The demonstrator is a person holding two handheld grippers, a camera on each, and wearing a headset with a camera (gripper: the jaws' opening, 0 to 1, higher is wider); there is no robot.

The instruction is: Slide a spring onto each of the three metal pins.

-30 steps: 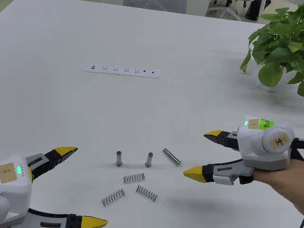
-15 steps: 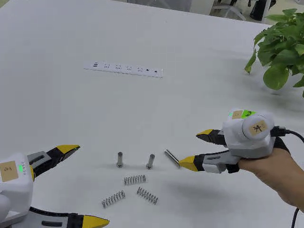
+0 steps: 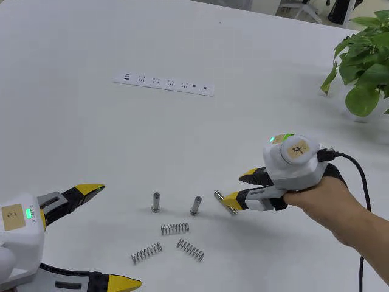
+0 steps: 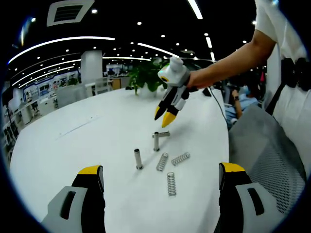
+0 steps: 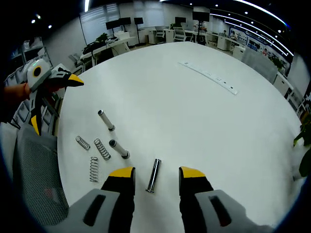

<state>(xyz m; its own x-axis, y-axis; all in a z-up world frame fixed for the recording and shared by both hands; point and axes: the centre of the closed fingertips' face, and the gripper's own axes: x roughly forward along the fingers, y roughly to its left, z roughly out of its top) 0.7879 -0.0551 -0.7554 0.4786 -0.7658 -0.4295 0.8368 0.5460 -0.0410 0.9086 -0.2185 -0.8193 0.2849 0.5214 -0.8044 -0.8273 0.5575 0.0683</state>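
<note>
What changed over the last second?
The right gripper moved left, in toward the lying pin, which now sits between its open jaws. Nothing was gripped or released. The left gripper stayed open at the near left. The upright pins and springs haven't moved.

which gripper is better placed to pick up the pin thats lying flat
Right. The right gripper has its open jaws astride the lying pin, a tip close on either side. The left gripper, also open, sits near the person, short of the springs.
</note>
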